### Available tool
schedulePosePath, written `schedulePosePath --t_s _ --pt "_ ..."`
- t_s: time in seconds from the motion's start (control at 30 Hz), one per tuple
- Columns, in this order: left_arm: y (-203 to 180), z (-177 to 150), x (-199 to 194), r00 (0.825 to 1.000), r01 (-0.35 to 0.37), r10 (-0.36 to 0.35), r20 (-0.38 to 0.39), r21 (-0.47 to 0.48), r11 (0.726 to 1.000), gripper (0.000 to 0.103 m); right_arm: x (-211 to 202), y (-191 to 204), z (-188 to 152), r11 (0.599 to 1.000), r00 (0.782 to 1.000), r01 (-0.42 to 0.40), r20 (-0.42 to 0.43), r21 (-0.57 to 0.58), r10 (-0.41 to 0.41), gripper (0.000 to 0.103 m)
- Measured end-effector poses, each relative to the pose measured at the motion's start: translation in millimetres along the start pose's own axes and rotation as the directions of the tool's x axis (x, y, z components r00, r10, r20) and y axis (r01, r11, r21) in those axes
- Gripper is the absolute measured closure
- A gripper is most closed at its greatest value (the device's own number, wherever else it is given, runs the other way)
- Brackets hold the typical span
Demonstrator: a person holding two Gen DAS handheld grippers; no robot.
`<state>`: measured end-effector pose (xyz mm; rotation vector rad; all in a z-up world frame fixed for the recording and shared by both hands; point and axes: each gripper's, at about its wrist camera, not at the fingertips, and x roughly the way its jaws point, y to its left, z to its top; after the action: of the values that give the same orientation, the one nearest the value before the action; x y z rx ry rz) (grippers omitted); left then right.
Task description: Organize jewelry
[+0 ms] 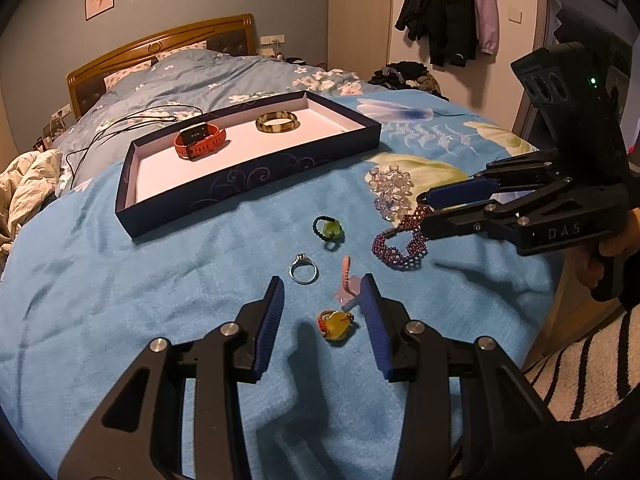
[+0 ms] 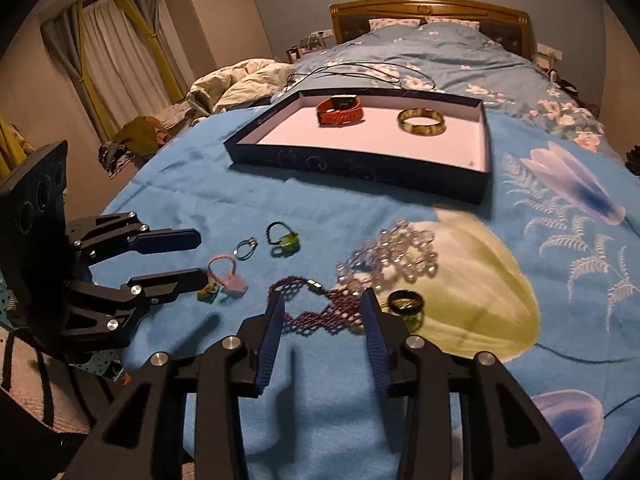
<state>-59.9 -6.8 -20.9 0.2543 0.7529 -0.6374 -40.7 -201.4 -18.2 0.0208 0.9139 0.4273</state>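
Observation:
A dark blue tray [image 1: 256, 178] [image 2: 360, 168] on the bed holds an orange watch [image 1: 200, 141] [image 2: 340, 111] and a gold bangle [image 1: 277, 121] [image 2: 421, 121]. Loose on the blue blanket lie a silver ring [image 1: 304, 269] [image 2: 245, 249], a green bead ring [image 1: 329, 229] [image 2: 283, 240], a pink charm [image 1: 347, 286] [image 2: 229, 276], a yellow stone ring [image 1: 336, 323], a purple beaded bracelet [image 1: 400, 245] [image 2: 320, 312], clear beads [image 1: 390, 190] [image 2: 396, 258] and a black ring [image 2: 406, 302]. My left gripper [image 1: 323, 296] [image 2: 200, 254] is open around the yellow ring and pink charm. My right gripper [image 2: 320, 312] [image 1: 424, 210] is open over the purple bracelet.
Black cables [image 1: 132, 120] [image 2: 352, 70] lie behind the tray. A crumpled duvet [image 2: 240, 84] sits at the bed's side. Jackets [image 1: 448, 12] hang on the wall. A striped rug [image 1: 592, 364] covers the floor by the bed.

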Motion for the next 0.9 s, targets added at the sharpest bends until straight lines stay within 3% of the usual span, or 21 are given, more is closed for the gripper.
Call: schedulePosePath --t_s 0.17,0.4,0.9 --pt "-2 0 3 1.000 0.001 -0.001 -0.010 0.004 1.000 0.064 11 3 -1 0.998 0.998 0.057 -0.036 -0.036 -0.058 0.065" --pt "0 0 1 1.000 0.003 -0.003 -0.010 0.003 1.000 0.064 13 12 -7 0.998 0.998 0.011 -0.058 -0.059 -0.014 0.065" --pt "-4 4 13 0.998 0.027 -0.026 -0.054 0.007 1.000 0.076 23 25 -5 0.992 0.997 0.045 -0.054 -0.114 -0.052 0.062"
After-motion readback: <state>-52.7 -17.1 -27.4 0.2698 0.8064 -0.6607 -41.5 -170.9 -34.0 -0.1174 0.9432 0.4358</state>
